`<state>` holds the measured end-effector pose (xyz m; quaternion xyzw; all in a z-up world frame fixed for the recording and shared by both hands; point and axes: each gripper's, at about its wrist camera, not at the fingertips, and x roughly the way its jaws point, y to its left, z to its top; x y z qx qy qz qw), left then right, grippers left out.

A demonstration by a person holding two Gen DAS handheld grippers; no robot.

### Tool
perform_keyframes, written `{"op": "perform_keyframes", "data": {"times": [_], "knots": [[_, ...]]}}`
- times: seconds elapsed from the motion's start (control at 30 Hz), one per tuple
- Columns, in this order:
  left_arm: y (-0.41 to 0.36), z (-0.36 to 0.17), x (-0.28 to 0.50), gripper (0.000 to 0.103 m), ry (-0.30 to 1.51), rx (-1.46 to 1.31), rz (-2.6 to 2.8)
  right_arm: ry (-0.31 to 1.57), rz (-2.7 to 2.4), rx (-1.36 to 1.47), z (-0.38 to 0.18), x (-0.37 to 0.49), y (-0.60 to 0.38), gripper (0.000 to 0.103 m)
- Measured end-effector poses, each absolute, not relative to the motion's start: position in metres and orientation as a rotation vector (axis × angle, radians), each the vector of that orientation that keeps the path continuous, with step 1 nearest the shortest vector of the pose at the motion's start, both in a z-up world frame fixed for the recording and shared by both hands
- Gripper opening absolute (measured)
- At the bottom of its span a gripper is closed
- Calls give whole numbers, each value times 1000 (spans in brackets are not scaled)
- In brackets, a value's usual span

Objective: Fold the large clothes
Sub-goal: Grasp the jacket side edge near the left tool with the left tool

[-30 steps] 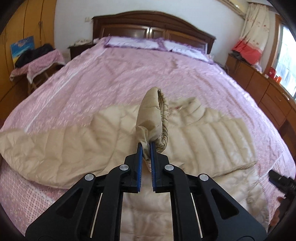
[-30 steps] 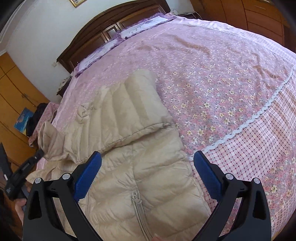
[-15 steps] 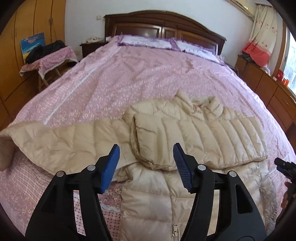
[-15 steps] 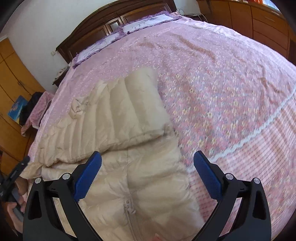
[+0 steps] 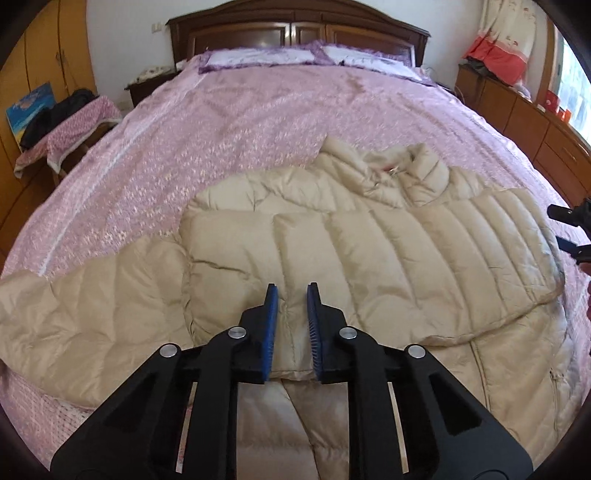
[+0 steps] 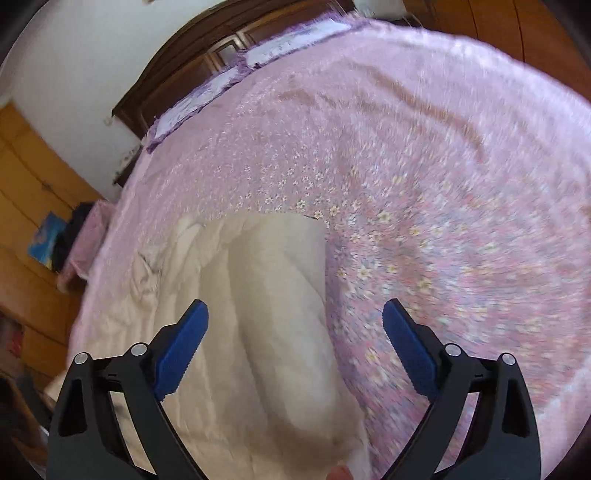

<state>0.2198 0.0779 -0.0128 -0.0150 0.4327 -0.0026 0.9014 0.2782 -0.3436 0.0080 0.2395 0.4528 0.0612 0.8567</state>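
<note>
A beige puffer jacket (image 5: 369, 258) lies front up on the pink bedspread (image 5: 240, 129), collar (image 5: 417, 173) toward the headboard. One sleeve is folded across the chest and the other sleeve (image 5: 92, 314) lies spread out to the left. My left gripper (image 5: 291, 291) hovers low over the near edge of the folded sleeve. Its jaws are closing to a narrow gap, with fabric showing between the pads but no clear pinch. My right gripper (image 6: 295, 310) stands wide, closing slightly, over the jacket's (image 6: 266, 314) right-hand edge with nothing gripped. The view is blurred.
A dark wooden headboard (image 5: 295, 29) and pillows (image 5: 258, 59) close off the far end of the bed. A stool piled with clothes (image 5: 62, 125) stands at the left beside a wardrobe. Wooden cabinets (image 5: 517, 110) run along the right. A fingertip (image 6: 340, 472) shows at the bottom of the right wrist view.
The left gripper let go of the sleeve cuff, which now lies folded across the chest. It opened, sank toward the jacket and narrowed again. The right gripper slid sideways over the jacket's far side.
</note>
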Motion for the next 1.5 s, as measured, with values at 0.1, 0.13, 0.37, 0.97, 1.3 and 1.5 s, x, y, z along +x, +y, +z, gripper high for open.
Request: {"op": "perform_keyframes", "data": {"times": [0.1,0.13,0.37,0.97,1.3,1.5], "knots": [[81,-21,220,14,908,-53,-13,1000,220,571,-11,286,-340,40],[81,-22,220,14,911,-57,-15,987,222,554,-10,282,-338,33],[68,-38,231,11,941,-23,-27,870,106,366,4,268,-338,17],[81,-4,199,65,900,-104,-10,853,20,283,16,237,-341,69],[169,30,131,76,824,-223,208,858,95,258,48,159,-301,81],[216,34,99,78,801,-308,289,877,122,243,43,123,-268,86]]}}
